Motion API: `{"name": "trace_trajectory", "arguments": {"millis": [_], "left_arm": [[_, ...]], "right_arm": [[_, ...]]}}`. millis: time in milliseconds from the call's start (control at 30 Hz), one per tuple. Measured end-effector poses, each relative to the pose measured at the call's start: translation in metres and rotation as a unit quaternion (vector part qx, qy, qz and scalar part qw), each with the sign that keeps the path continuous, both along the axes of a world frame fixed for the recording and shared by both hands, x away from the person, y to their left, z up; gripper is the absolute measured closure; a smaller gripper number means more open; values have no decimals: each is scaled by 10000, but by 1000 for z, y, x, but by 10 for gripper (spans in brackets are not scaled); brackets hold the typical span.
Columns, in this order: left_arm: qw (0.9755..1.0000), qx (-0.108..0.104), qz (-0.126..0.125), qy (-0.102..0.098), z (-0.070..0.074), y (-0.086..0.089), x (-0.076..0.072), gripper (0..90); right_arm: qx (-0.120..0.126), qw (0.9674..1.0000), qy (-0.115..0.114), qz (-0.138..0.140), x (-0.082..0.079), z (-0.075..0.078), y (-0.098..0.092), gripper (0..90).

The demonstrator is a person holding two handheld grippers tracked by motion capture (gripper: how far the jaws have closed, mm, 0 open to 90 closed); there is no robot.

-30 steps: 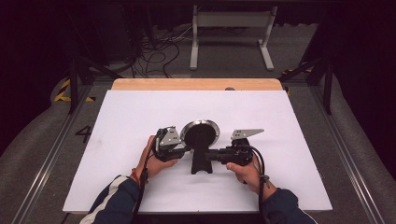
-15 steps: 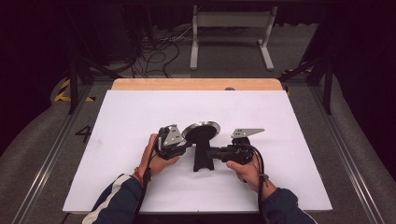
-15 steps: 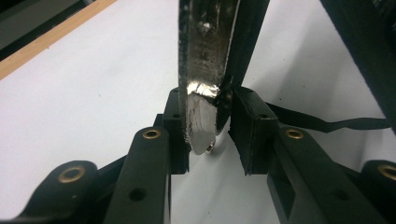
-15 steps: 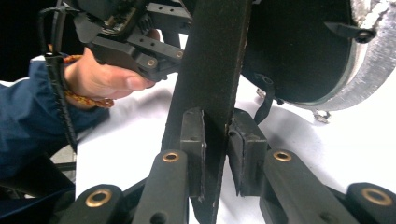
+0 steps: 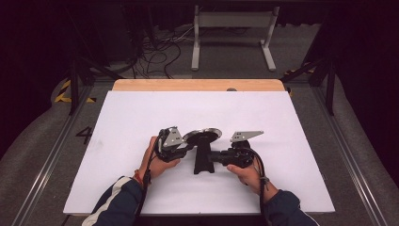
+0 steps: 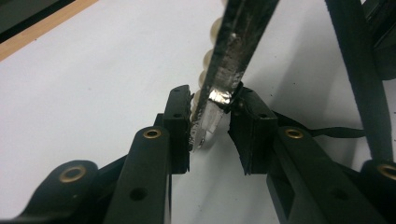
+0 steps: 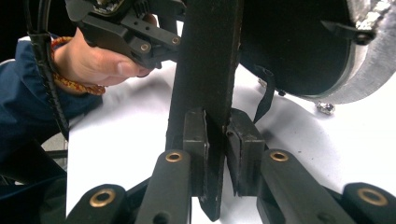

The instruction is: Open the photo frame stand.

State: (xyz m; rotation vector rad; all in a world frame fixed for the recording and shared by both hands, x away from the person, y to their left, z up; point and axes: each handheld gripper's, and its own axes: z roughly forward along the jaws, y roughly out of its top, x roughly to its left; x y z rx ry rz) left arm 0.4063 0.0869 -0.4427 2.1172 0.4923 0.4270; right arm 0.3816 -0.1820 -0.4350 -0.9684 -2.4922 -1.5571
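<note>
High view: both grippers grip mirror.

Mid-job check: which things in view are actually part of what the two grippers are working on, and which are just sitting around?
In the job:
- round silvery disc, edge clamped by left gripper
- black stand under it, clamped by right gripper

Just around:
- white sheet they rest on
- wooden table edge
- white metal frame and cables on the floor beyond
</note>
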Motion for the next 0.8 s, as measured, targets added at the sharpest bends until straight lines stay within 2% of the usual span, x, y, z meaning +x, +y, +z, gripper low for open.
{"name": "trace_trajectory", "arguments": {"millis": [467,800], "left_arm": [[10000,-1,-32,55,-1,3,-2,682],[9999,4,-23,100,0,7,-2,663]], "right_arm": [[-138,9999,2,69,-3,-3,3,795],[-196,9998,-105,16,-6,-2,2,783]]}}
